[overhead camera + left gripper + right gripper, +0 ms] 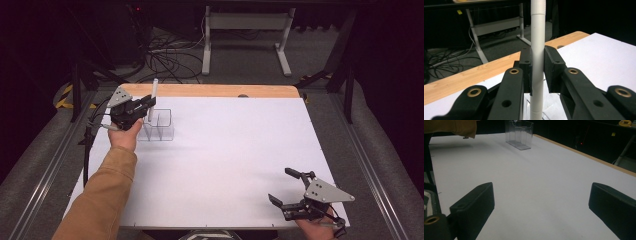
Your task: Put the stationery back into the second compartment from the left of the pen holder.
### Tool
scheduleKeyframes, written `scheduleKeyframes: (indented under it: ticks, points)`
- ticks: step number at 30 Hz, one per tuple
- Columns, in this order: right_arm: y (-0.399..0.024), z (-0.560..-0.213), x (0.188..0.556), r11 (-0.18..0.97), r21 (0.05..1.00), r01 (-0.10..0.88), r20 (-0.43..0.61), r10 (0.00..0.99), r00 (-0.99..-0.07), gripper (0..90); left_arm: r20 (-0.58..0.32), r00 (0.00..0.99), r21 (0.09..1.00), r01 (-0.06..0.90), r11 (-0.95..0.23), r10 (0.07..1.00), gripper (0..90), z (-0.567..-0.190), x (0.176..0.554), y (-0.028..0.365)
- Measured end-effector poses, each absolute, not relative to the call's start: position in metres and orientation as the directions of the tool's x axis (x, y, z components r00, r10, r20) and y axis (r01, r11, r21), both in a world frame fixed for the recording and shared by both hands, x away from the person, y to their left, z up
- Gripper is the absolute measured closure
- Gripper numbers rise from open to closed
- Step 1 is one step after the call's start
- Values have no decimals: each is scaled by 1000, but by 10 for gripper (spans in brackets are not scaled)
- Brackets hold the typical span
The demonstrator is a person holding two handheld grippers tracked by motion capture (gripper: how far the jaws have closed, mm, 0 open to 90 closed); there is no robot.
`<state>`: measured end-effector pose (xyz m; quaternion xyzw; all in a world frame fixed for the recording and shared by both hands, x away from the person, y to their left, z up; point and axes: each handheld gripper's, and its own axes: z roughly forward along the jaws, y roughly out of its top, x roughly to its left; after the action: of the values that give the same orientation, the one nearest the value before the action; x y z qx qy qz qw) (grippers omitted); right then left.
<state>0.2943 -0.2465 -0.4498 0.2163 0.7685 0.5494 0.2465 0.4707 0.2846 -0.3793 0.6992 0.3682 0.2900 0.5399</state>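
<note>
A: White pen [152,97], upper left of the high view: upright in the left gripper [142,106], fingers clamped on it, over the clear organiser [162,126] on the worktop [225,160].

B: Left gripper view, centre: tip at the box. Placing step, I judge; next, lower and release.

A: Right gripper view: right gripper [541,205] fingers wide apart, idle.

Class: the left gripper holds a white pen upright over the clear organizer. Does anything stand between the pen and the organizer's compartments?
Nothing visible does. The left gripper holds the pen upright above the organizer, whose top is open, with nothing seen between the pen's lower end and the compartments.
</note>
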Motion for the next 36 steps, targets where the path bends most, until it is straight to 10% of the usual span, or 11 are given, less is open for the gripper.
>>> scheduleKeyframes:
  ticks: [22, 36]
  points:
    - [-247, -450, 293, 307, 950, 58, -145, 599, -787, 69, 8, 572, 944, 267, -196, 820, 774, -388, 473, 287]
    - [-247, -450, 293, 303, 951, 59, -143, 600, -787, 68, 29, 551, 962, 211, -173, 834, 361, -363, 444, 283]
